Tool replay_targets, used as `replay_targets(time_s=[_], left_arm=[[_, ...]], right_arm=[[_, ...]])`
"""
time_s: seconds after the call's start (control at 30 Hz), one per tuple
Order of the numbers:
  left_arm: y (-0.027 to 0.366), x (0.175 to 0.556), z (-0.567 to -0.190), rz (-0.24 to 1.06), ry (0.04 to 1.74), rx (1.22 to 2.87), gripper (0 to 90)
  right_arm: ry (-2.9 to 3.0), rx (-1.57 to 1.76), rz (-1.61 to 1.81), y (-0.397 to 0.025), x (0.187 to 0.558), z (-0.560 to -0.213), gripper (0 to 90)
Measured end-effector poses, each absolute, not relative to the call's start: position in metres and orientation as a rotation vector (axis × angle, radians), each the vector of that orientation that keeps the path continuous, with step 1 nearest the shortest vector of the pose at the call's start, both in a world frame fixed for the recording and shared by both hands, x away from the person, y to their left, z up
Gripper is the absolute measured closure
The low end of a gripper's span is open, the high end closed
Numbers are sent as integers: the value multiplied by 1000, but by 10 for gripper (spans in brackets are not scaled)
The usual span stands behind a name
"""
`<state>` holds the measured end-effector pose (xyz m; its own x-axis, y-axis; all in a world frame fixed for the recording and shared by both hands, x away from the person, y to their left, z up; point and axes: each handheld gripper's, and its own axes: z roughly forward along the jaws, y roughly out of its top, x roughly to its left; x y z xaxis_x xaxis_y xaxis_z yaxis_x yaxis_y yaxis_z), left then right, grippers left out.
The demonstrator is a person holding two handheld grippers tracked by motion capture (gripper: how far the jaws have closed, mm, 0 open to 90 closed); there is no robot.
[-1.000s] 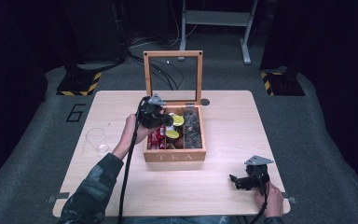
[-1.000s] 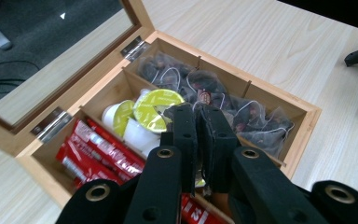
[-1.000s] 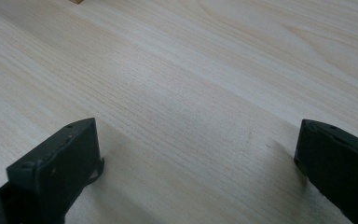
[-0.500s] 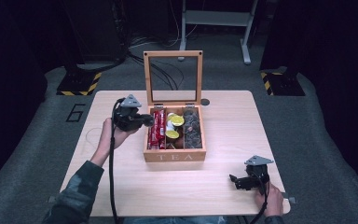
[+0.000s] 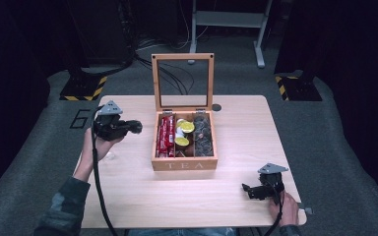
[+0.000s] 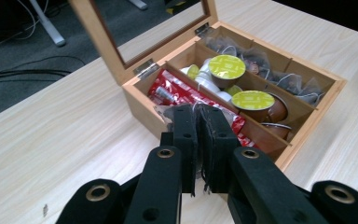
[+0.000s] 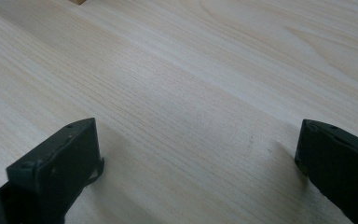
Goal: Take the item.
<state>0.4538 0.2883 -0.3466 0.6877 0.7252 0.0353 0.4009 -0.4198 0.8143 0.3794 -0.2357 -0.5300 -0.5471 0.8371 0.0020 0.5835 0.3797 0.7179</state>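
Right claw [image 5: 250, 189] held low at 5 o'clock of the tabletop [image 5: 236, 128], jaws spread wide over bare wood, gripping nothing; left claw [image 5: 137, 126] raised at 9 o'clock, just beside the tea box [image 5: 184, 163], jaws pressed narrow, apparently pinching something thin, unclear what; box open at centre, lid [image 5: 182, 58] upright toward 12 o'clock; red packets [image 6: 177, 93], yellow-topped capsules [image 6: 226, 66] and dark tea bags [image 6: 261, 65] sorted in separate compartments.
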Motion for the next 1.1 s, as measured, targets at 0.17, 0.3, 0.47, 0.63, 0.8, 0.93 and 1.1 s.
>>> replay_targets(time_s=[0.17,0.3,0.47,0.63,0.8,0.93,1.1], left_arm=[[296,456,-350,492,885,2059,851],[299,456,-351,496,895,2055,851],[299,454,-349,510,895,2068,851],[303,452,-345,530,904,2071,851],[312,449,-341,554,930,2075,851],[319,447,-338,568,957,2076,851],[331,442,-338,586,976,2052,851]], right_arm=[[2287,1235,966,-236,379,-530,0],[2288,1233,967,-236,380,-530,0],[2288,1234,967,-236,380,-530,0],[2288,1234,967,-236,380,-530,0],[2289,1233,966,-236,380,-530,0],[2299,1225,968,-237,379,-530,0],[2289,1233,966,-236,380,-530,0]])
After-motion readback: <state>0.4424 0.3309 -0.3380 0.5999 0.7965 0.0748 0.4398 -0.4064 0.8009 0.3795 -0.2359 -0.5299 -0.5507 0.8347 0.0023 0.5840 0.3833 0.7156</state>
